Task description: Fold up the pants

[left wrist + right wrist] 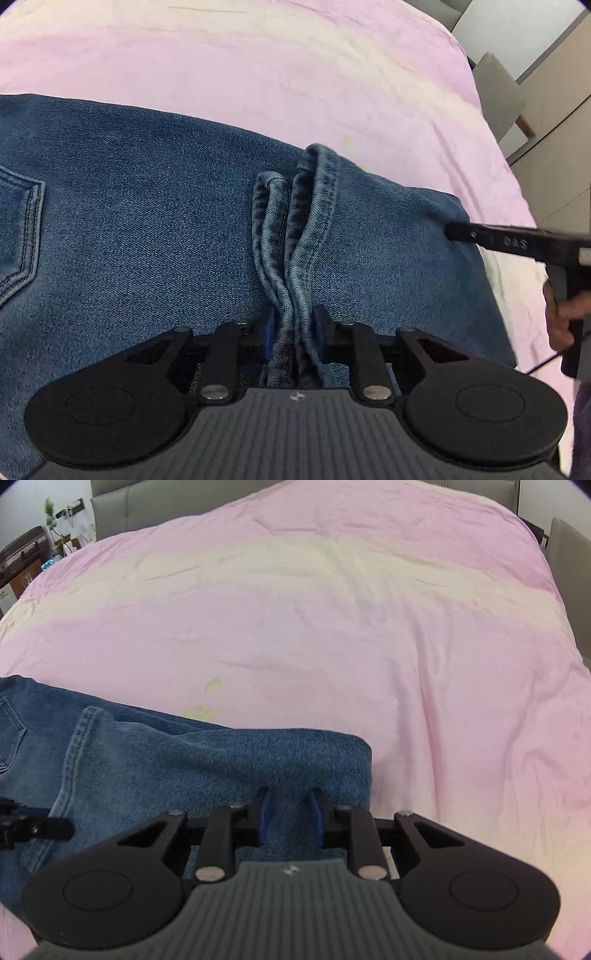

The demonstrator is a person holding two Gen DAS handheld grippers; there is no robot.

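Blue denim pants (147, 229) lie on the pink bed cover, back pocket at the far left. My left gripper (293, 332) is shut on a bunched stack of hem and seam folds (284, 236) that stands up between its blue pads. My right gripper (288, 808) is shut on a fold of the same pants (184, 760) near their right edge. The right gripper's black finger (480, 236) shows at the right of the left wrist view, touching the denim. The left gripper's fingertip (40, 829) shows at the left edge of the right wrist view.
The pink and cream bed cover (332, 627) stretches far beyond the pants. A grey headboard (147, 502) runs along the back, with a cluttered side table (26, 557) at the far left. A grey chair (498, 92) stands beside the bed's right edge.
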